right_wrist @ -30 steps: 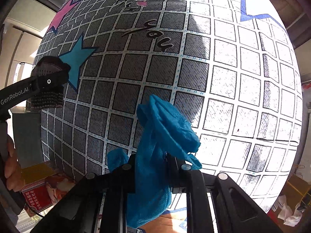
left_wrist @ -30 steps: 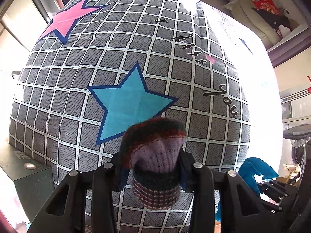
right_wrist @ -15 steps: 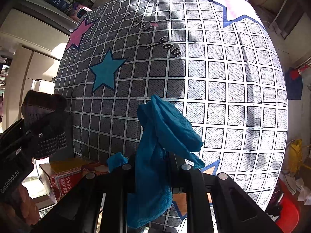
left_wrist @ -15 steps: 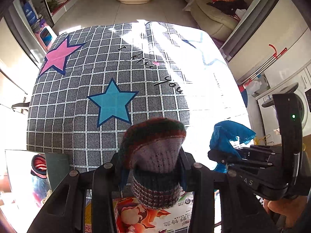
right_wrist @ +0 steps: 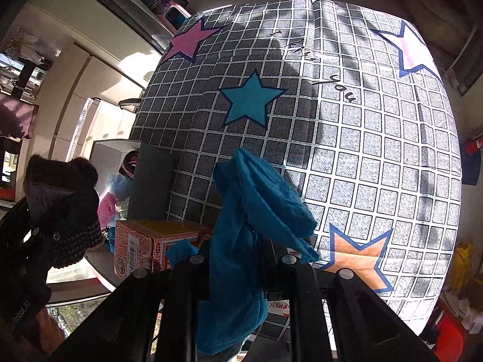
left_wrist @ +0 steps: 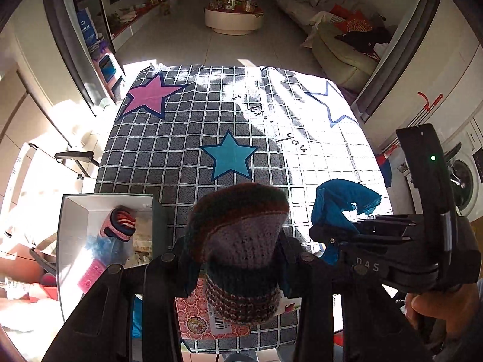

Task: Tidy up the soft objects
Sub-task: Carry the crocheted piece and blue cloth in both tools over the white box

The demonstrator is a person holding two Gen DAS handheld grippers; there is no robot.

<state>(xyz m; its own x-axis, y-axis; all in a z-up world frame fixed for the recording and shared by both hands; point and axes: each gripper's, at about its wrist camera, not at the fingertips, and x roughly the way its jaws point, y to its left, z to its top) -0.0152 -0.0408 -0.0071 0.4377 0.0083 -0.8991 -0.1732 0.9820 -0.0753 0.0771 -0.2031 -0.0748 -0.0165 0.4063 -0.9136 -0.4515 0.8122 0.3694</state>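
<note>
My left gripper (left_wrist: 238, 256) is shut on a striped knitted sock (left_wrist: 241, 241), purple with dark and reddish bands, held high above the near edge of the checked bedspread (left_wrist: 181, 150). My right gripper (right_wrist: 241, 256) is shut on a crumpled blue cloth (right_wrist: 256, 211). In the left wrist view the right gripper (left_wrist: 338, 235) hangs to the right with that blue cloth (left_wrist: 341, 202). The right wrist view shows the left gripper (right_wrist: 51, 229) at the left with the sock (right_wrist: 60, 187) dark against the light.
An open grey box (left_wrist: 72, 226) at the bed's near left corner holds a striped knit item (left_wrist: 120, 223) and other soft things. A red patterned carton (right_wrist: 145, 241) lies beside it. A washing machine (left_wrist: 465, 178) stands at the right; a sofa (left_wrist: 341, 51) and round table (left_wrist: 234, 19) lie beyond.
Both grippers have risen and pulled back from the bedspread with the sock and blue cloth still held. The whole bed, the open box and the room beyond have come into view.
</note>
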